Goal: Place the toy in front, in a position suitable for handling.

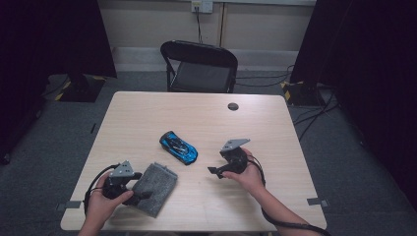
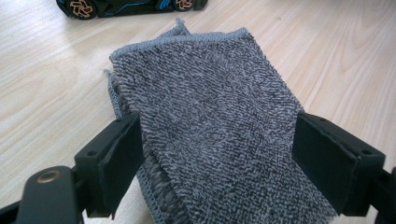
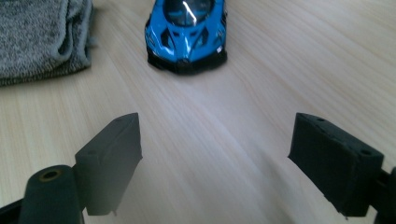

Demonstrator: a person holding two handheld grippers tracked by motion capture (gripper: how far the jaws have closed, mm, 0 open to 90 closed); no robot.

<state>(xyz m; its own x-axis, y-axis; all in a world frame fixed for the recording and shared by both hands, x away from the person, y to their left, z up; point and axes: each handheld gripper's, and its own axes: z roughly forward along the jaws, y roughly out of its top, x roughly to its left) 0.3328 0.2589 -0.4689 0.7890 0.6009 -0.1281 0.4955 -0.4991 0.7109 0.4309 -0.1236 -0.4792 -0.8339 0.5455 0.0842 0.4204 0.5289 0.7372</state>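
The high view is taking in the whole scene: a pale wooden counter [image 1: 147, 113], a black folding chair [image 1: 200, 66] standing beyond its far edge, a small dark round cap [image 1: 233, 106] set in the counter top near that edge, and a wall socket [image 1: 202, 5] with a cable hanging from it. Dark curtains are hanging at both sides.

The left hand-held gripper [image 1: 129, 188] is sitting over the near end of a folded grey cloth [image 1: 156, 187], which is lying on the counter near the front edge. The left gripper view is showing what the high view cannot: the jaws are standing apart, one on each side of the cloth [image 2: 219, 121], close to its edges but not squeezing it, and the looped weave and stitched hems of its folded layers are showing clearly. Along its top edge this view is also catching the side of the blue toy car [image 2: 130, 6], with orange-spoked wheels.

The right hand-held gripper [image 1: 216, 171] is hovering to the right of the car [image 1: 178, 147], which is lying at a slant near the middle of the counter, just beyond the cloth's far corner. The right gripper view is looking at one end of the car [image 3: 187, 37]; the jaws are standing wide apart with bare wood between them, well short of the car.

No writing or brand is readable anywhere.
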